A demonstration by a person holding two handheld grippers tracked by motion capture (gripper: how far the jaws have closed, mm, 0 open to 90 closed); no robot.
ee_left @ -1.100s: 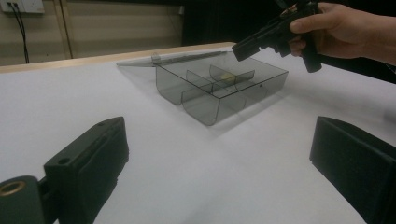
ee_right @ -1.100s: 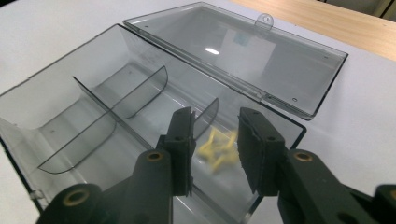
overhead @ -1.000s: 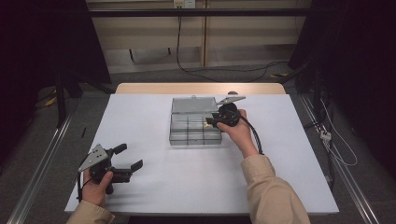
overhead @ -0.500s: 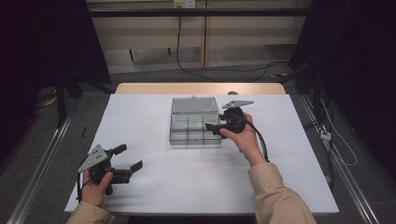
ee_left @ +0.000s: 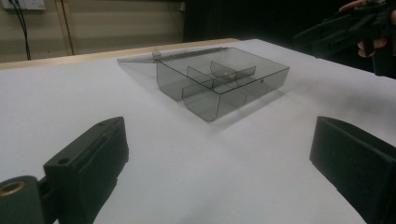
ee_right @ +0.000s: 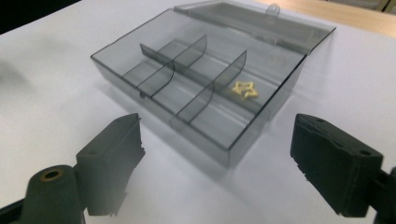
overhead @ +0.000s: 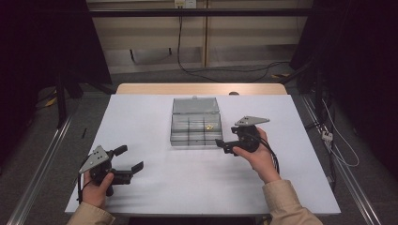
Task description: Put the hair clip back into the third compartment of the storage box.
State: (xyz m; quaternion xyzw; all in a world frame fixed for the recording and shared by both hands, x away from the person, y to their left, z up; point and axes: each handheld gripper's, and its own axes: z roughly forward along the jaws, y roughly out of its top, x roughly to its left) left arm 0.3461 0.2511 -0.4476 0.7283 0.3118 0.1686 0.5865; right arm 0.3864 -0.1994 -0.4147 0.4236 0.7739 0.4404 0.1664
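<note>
Withdrawn since the earlier frames: right gripper (overhead: 226,144), formerly over the box, now just beside its right front corner, jaws having just been opening, nothing between them. Item 1: white table (overhead: 155,117), bearing all else. Item 2: clear box (overhead: 195,129), lid laid back, dividers forming several compartments, at table centre. Item 3: left gripper (overhead: 129,159), jaws wide apart and empty, near the front left edge, well apart from the box. Item 4: gold star (ee_right: 245,89), lying loose in a rear compartment; placement judged complete.
</note>
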